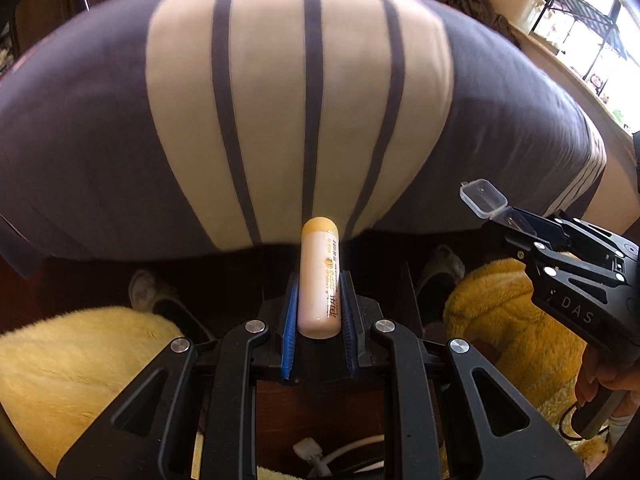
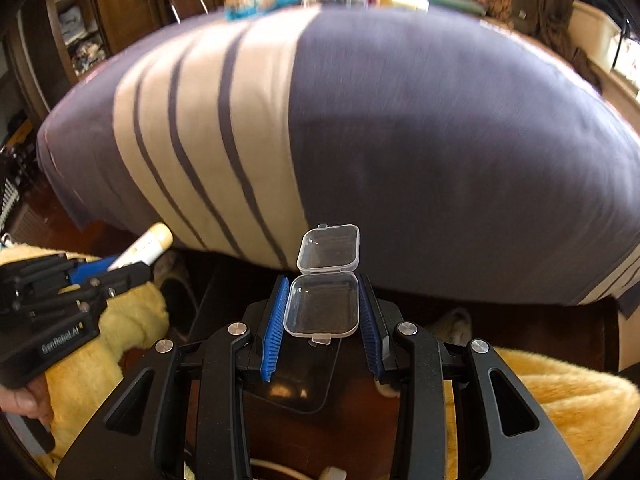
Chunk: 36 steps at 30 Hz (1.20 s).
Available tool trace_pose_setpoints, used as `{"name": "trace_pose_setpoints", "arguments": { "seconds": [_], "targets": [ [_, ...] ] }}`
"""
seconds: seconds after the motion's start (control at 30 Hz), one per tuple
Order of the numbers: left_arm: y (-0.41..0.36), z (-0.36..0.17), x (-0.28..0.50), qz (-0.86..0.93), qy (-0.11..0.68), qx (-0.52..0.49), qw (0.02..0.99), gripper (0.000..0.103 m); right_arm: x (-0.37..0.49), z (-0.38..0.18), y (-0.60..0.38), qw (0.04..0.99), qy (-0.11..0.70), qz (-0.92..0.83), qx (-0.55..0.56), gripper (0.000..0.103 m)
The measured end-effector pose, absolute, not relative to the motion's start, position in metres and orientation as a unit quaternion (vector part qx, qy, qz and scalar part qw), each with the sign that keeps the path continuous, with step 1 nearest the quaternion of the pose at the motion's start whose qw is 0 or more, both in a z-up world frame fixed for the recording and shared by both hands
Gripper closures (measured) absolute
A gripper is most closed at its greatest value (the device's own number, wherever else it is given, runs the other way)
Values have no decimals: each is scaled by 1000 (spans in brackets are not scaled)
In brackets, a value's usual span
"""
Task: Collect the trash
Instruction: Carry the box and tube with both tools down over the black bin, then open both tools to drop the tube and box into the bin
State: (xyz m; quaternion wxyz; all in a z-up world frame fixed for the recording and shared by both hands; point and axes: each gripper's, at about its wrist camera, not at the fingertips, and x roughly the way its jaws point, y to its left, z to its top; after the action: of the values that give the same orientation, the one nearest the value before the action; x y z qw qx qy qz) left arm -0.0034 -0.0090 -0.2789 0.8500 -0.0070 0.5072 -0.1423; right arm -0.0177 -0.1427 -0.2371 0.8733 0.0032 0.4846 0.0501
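Counts: two grippers, two held items, one bed, two slippers

Two black two-finger grippers with blue ribbed pads are in view, the left gripper [image 1: 319, 304] and the right gripper [image 2: 323, 312], one in each hand. One small cream-white cylindrical tube with a yellow cap [image 1: 319, 276] sits between the left pads. One clear plastic hinged box, its lid flipped open [image 2: 322, 304], sits between the right pads. One bed cover of grey-blue cloth with cream stripes [image 1: 280, 100] fills the background. Two pale slippers [image 1: 142, 288] lie on the dark floor beneath it. Two stretches of fluffy yellow fabric [image 1: 72, 368] show, one at each side. One white cable plug [image 1: 308, 450] shows at the bottom edge.
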Motion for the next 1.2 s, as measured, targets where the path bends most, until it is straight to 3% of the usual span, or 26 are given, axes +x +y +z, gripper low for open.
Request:
{"name": "trace_pose_setpoints", "arguments": {
  "seconds": [0.33,0.67,0.77,0.87,1.13,1.2],
  "targets": [
    [-25,-346,4,-171,595,0,785,85,3,-293,-138,821,564,71,44,68],
    [-30,-362,15,-182,620,-14,763,84,22,-311,-138,796,594,85,77,66],
    [-30,-363,19,-179,623,-15,762,84,27,-309,-136,799,590,89,79,52],
    [-26,-363,20,-178,623,-19,762,83,27,-307,-139,803,584,86,83,51],
    [-20,-333,22,-160,591,-13,790,41,27,-282,-152,827,552,56,88,40],
    [-16,-324,22,-157,580,-13,799,37,25,-271,-157,837,539,44,82,38]
  ]
}}
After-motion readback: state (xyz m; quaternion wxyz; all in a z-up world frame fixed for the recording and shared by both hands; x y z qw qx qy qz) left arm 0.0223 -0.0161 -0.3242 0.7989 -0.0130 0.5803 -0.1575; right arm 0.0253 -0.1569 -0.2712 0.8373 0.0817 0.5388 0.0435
